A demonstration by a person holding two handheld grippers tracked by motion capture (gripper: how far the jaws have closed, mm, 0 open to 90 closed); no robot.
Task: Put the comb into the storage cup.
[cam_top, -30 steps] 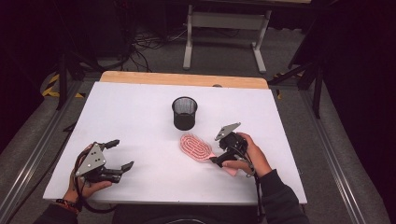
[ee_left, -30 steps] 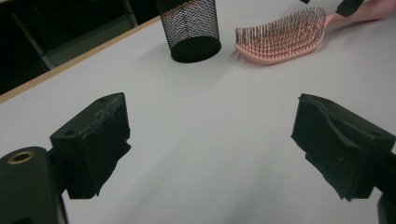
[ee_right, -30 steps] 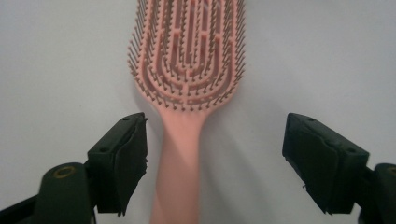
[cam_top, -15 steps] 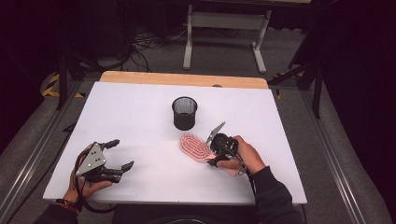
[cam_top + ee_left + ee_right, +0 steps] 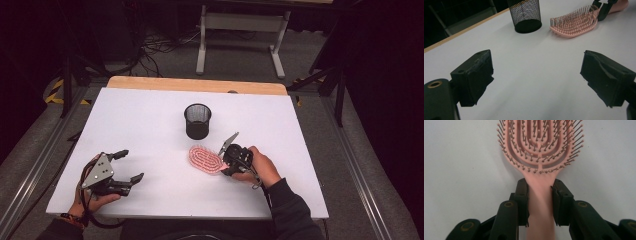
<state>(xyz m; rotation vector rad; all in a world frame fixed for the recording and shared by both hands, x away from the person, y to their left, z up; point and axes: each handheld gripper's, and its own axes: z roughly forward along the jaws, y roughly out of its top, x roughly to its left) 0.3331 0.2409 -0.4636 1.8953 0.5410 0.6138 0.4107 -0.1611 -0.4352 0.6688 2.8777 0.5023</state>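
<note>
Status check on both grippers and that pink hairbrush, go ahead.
Right hand-held gripper shut on pink hairbrush handle. Brush flat on table, bristles up. Left hand-held gripper open, holding nothing. Black mesh cup upright beyond brush, apart from it.

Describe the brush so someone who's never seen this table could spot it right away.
On the white table, look just in front of the black mesh cup, toward the person's right hand. The brush lies there bristles up, its handle clamped between the jaws of the right gripper. It is the one pink thing on the table, with an oval, slotted head.
</note>
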